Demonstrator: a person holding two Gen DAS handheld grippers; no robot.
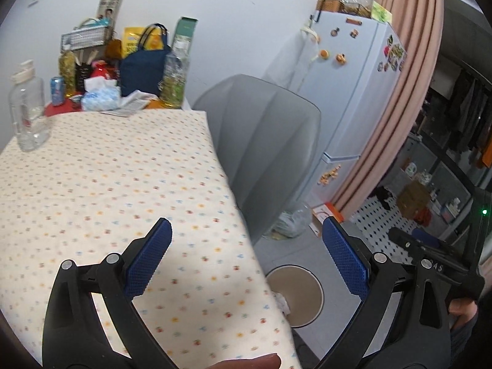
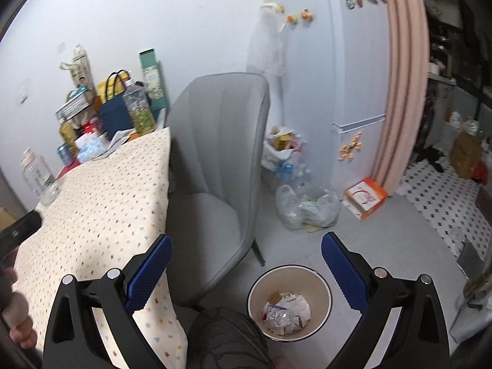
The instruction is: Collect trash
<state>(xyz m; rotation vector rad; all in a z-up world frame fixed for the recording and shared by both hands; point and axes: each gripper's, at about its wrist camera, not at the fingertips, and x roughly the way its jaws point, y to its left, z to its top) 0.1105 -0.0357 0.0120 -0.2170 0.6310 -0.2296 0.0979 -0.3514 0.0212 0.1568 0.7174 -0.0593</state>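
- Left gripper [image 1: 246, 255]: fingers spread wide, holding nothing, over the counter [image 1: 107, 184] edge.
- Right gripper [image 2: 246, 264]: fingers wide apart, empty; the bin [image 2: 323, 283] sits just below and between them.
- Trash [image 2: 286, 312] lies inside: light, soft, crumpled wrappers; likely pinch a raised fold.

Both views: even, cool indoor light, moderately bright. Fisheye bends the curtain [image 1: 396, 98] and fridge [image 2: 347, 61] edges; corners vignette to black. Soft shadow on the counter [image 1: 101, 184] near the camera. Right wrist view slightly motion-blurred at the far clutter; room behind the curtain dim
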